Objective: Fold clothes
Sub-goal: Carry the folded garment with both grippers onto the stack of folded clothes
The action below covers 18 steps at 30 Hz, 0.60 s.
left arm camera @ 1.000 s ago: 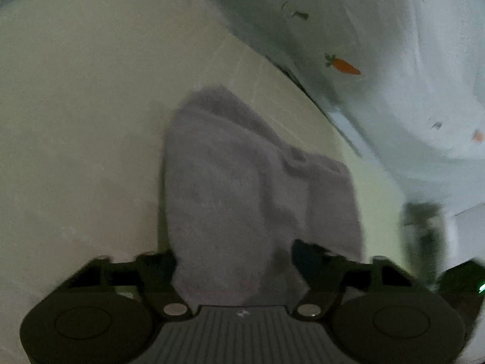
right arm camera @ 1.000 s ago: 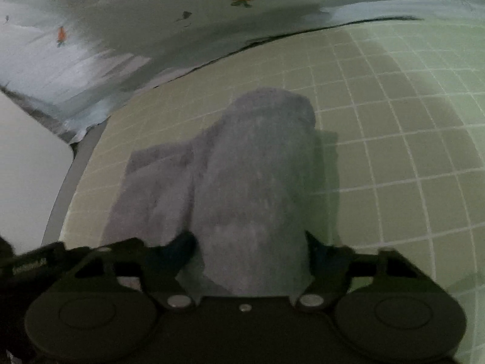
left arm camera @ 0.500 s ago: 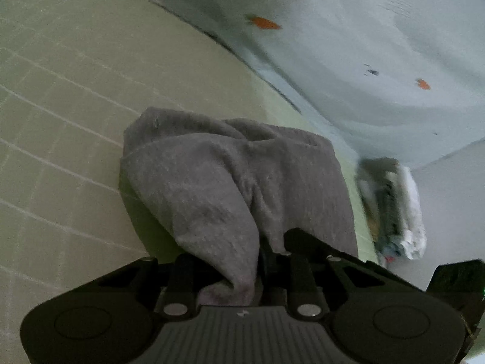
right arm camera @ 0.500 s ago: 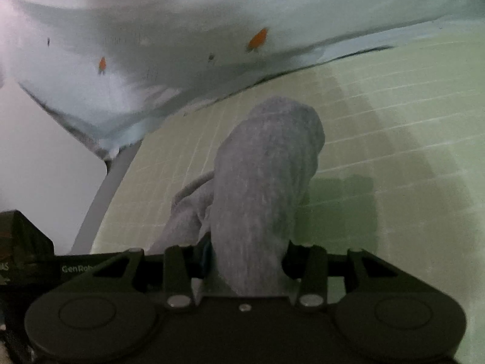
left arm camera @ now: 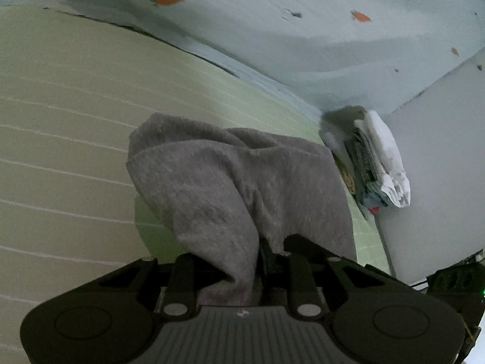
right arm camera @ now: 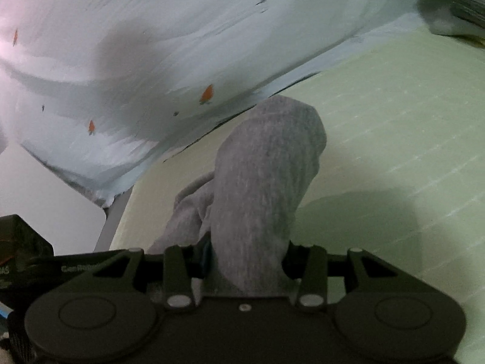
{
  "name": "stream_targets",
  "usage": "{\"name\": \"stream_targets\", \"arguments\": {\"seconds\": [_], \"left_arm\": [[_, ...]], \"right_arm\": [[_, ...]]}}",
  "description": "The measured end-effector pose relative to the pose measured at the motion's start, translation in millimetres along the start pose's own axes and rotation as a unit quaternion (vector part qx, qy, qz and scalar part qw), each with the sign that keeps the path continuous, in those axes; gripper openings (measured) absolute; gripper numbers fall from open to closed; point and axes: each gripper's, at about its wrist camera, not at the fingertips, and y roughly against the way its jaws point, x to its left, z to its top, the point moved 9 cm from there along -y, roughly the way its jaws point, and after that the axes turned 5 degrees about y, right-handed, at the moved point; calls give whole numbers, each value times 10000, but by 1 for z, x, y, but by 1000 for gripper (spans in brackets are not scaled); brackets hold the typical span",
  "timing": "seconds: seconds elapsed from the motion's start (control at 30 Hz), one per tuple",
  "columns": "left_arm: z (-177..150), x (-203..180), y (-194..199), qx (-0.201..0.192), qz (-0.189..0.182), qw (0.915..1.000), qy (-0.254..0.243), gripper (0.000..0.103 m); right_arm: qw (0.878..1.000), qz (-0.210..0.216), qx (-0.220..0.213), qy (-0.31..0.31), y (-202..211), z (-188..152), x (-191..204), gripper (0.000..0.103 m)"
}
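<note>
The green gridded mat point(left arm camera: 60, 121) fills most of both views, with a pale blue sheet printed with small orange carrots point(left arm camera: 303, 30) bunched along its far edge, and a second ago we saw that mat from closer and flatter than we do now. On it and above it is the grey garment point(left arm camera: 242, 176), and this is what has changed: a second ago it lay slack on the mat between spread jaws, whereas now both tools are clamped on it and it hangs from them in thick folds, with a shadow on the mat beneath it in the right wrist view. Our left gripper point(left arm camera: 260, 261) pinches a narrow bunch of the cloth, jaws nearly together; our right gripper point(right arm camera: 248, 261) grips a fatter roll of the same grey garment point(right arm camera: 266, 176), jaws set wider around it. We judge that the pick-up is done and the carry or fold-over is in hand, with the fold itself not yet laid. A stack of folded clothes point(left arm camera: 372, 157) has come into the left view at the mat's far corner, perhaps where this piece will go. The fingertips are buried in cloth, the garment's far end and true shape are hidden, motion blurs the sheet, and neither view shows the other gripper clearly.
</note>
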Motion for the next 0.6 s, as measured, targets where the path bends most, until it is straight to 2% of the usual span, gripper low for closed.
{"name": "stream_targets", "arguments": {"seconds": [0.17, 0.37, 0.6], "left_arm": [[-25, -61, -46, 18, 62, 10000, 2, 24], [-53, -167, -107, 20, 56, 9997, -241, 22], [-66, -291, -168, 2, -366, 9978, -555, 22]], "right_arm": [[10000, -23, -8, 62, 36, 20, -67, 44], [9992, -34, -170, 358, 99, 66, -156, 44], [9974, -303, -472, 449, 169, 131, -263, 44]]}}
